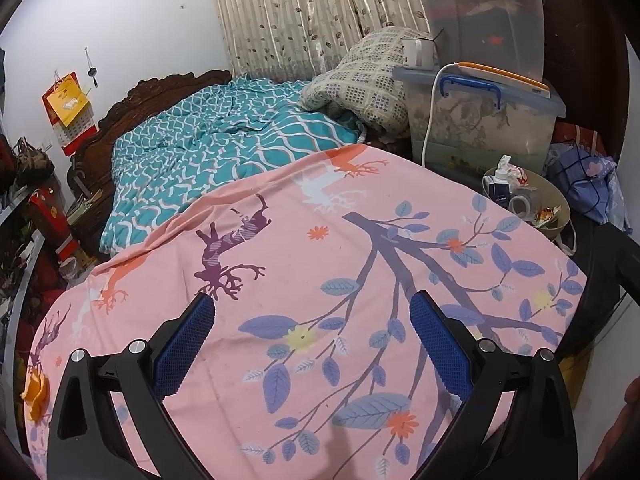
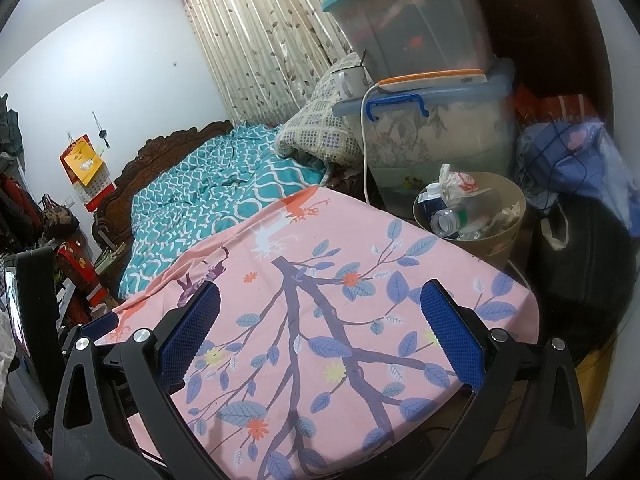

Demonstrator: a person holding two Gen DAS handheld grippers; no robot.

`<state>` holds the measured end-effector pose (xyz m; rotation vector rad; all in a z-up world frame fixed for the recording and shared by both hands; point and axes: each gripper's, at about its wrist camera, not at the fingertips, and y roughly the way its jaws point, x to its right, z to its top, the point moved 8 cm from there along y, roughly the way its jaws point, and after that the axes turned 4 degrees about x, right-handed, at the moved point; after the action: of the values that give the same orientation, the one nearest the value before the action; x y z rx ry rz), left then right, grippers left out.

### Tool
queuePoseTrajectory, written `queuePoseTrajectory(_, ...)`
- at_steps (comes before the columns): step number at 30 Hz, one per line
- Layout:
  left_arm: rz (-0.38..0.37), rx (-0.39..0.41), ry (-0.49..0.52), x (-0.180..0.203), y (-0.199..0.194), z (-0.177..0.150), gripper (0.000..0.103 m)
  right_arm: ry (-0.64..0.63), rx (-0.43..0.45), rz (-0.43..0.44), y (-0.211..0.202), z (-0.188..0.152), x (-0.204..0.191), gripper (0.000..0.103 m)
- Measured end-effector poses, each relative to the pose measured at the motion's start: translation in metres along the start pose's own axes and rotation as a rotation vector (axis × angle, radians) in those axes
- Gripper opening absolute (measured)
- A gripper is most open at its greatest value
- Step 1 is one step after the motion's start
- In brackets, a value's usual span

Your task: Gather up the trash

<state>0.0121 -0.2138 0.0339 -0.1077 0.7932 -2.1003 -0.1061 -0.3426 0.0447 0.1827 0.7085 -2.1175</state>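
A beige round bin (image 1: 558, 200) (image 2: 508, 236) stands off the far right corner of a surface under a pink leaf-print sheet (image 1: 320, 248) (image 2: 360, 280). It holds a clear plastic bottle (image 2: 448, 218), crumpled white paper (image 2: 456, 180) and a tape roll (image 1: 522, 204). My left gripper (image 1: 313, 298) hovers open over the sheet, with nothing between its blue pads. My right gripper (image 2: 320, 286) is also open and empty over the sheet, with the bin ahead and to its right. An orange lump (image 1: 36, 392) lies at the sheet's left edge; what it is I cannot tell.
Two stacked clear storage boxes (image 1: 480, 120) (image 2: 436, 136) rise behind the bin, with a mug (image 1: 414, 52) and a white cable (image 2: 365, 148) on them. A teal quilt (image 1: 208, 152) and rolled checked blanket (image 1: 360, 80) lie beyond. A black bag (image 2: 588, 252) sits right.
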Motion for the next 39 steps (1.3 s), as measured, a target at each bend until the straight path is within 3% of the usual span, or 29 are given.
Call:
queuePoseTrajectory(13,0.031,0.007,0.054,0.0042,0.0003,-0.0028,0.094,0.009,0.002,-0.003,0.0001,-0.0041,0.0006,0.099)
queuePoseTrajectory(39,0.003,-0.021,0.082,0.0073,0.0039,-0.0054,0.094,0.011,0.000,-0.003,0.0001,-0.0046,0.0012,0.099)
